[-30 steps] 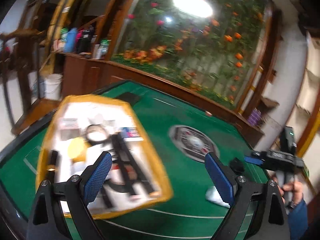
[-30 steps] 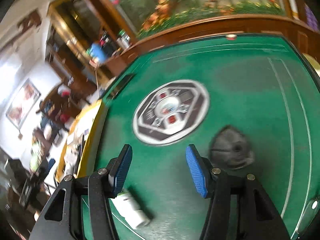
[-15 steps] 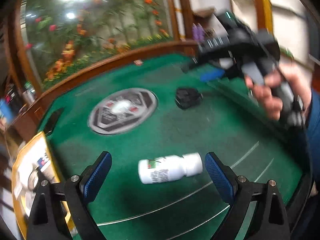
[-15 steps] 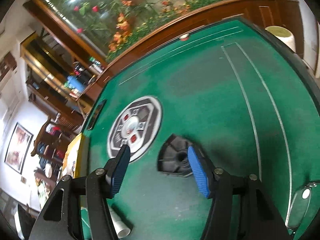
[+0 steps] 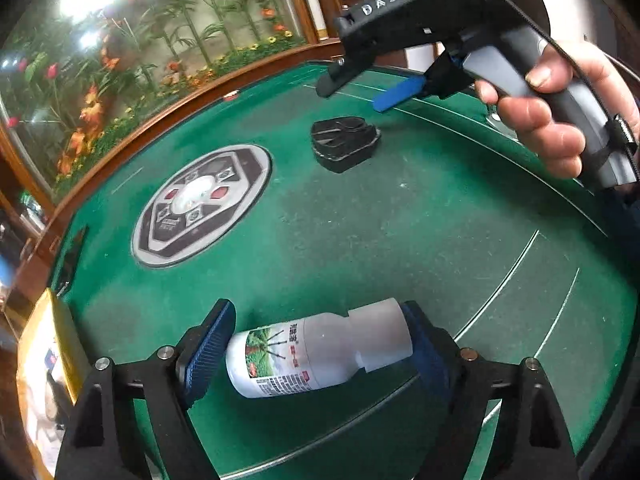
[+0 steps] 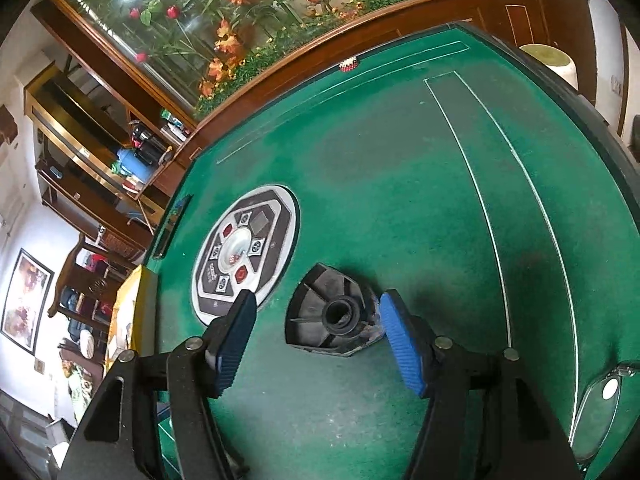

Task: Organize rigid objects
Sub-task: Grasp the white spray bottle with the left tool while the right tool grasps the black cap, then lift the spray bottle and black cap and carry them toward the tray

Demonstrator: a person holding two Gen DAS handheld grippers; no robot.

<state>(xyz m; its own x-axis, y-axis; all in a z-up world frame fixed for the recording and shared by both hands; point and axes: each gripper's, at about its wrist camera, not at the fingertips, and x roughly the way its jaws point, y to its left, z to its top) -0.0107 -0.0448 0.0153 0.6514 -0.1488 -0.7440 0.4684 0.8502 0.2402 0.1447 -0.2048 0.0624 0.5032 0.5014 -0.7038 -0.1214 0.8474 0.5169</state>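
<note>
A: Two items on the green table [image 5: 400, 240]. White bottle [image 5: 320, 354] lies on its side between the left gripper [image 5: 316, 352] fingers, which have just been closing; cap end touches the right-hand pad, base pad looks just clear.

B: Handling?

A: Probably light, stiff, smooth plastic; could roll. Grip across the labelled body.

B: Right gripper [image 6: 316, 338]?

A: Spread, just been opening, straddling the black plastic base [image 6: 334, 314]; one pad beside its edge, no pinch. Rigid; take it across the flat sides.
</note>
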